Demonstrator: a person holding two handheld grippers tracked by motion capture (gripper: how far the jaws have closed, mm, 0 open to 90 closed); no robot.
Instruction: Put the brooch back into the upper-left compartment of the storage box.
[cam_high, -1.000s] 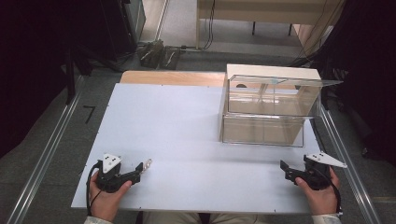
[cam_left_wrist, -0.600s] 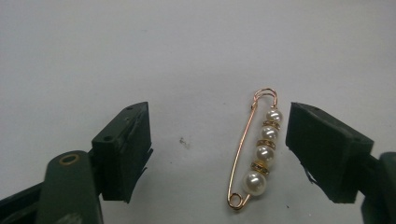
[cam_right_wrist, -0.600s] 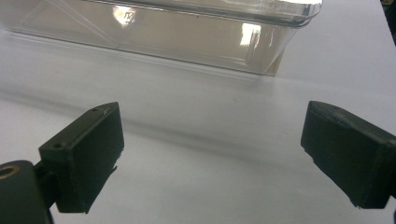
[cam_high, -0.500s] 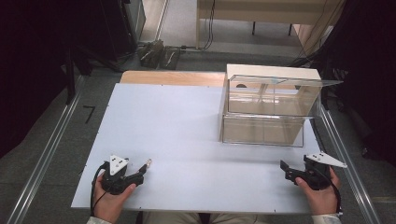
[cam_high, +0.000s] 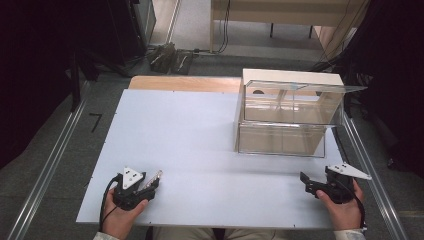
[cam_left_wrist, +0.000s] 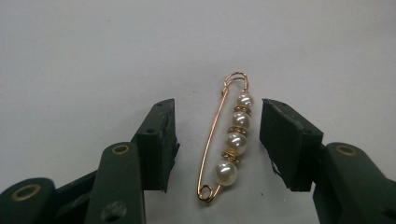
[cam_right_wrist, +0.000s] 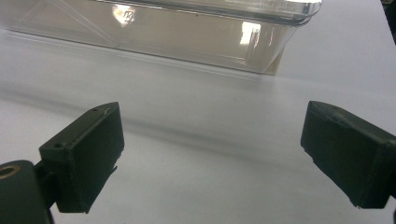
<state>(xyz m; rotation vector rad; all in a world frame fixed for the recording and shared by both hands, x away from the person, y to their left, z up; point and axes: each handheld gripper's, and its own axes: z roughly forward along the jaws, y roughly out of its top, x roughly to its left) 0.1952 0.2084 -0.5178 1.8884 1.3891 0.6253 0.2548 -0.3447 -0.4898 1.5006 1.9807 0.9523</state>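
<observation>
Left gripper (cam_left_wrist: 217, 140) half-closed, jaws just closing around pearl pin (cam_left_wrist: 227, 140), not yet touching; may pinch off-centre and flick it across tabletop (cam_high: 200, 130).

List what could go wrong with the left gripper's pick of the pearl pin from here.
1. The thin gold safety pin with four pearls lies flat on the white table between the left gripper's jaws, which have just been closing; they may skid over it.
2. The round pearls could roll or twist the pin out as the jaws meet them.
3. It lies nearer the right jaw, so it may get nudged sideways first.
</observation>
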